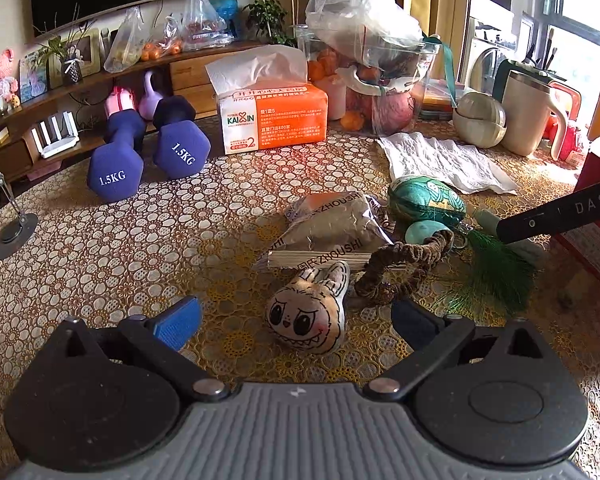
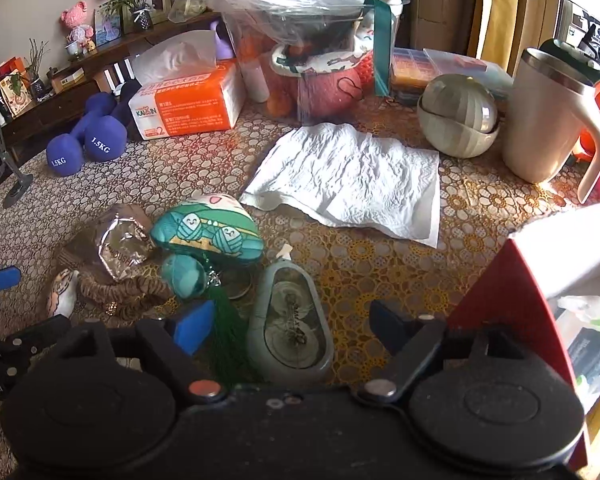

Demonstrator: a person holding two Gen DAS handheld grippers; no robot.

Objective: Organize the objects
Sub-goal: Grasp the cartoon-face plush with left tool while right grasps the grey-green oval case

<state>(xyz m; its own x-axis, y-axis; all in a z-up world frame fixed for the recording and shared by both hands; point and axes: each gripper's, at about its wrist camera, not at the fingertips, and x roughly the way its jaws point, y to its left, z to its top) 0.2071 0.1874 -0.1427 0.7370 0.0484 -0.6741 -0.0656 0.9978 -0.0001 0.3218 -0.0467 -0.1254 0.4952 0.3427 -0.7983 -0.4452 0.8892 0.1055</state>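
Note:
A small plush doll with a drawn face (image 1: 308,316) lies on the patterned tablecloth between the fingers of my left gripper (image 1: 296,320), which is open and not touching it. Behind the doll lie a brown snack packet (image 1: 332,228), a brown scrunchie (image 1: 400,272) and a teal pouch (image 1: 424,200) with a green tassel (image 1: 496,276). My right gripper (image 2: 291,328) stands open around a grey-green oval case (image 2: 290,332), with a gap at each pad. The teal pouch (image 2: 208,228) and the scrunchie (image 2: 124,296) lie just left of it.
Two purple dumbbells (image 1: 148,152), an orange tissue box (image 1: 272,116) and a bagged fruit container (image 1: 364,60) stand at the back. A white paper towel (image 2: 348,176), stacked bowls (image 2: 456,120) and a cream mug (image 2: 548,120) are on the right. A red box (image 2: 508,304) is close to the right finger.

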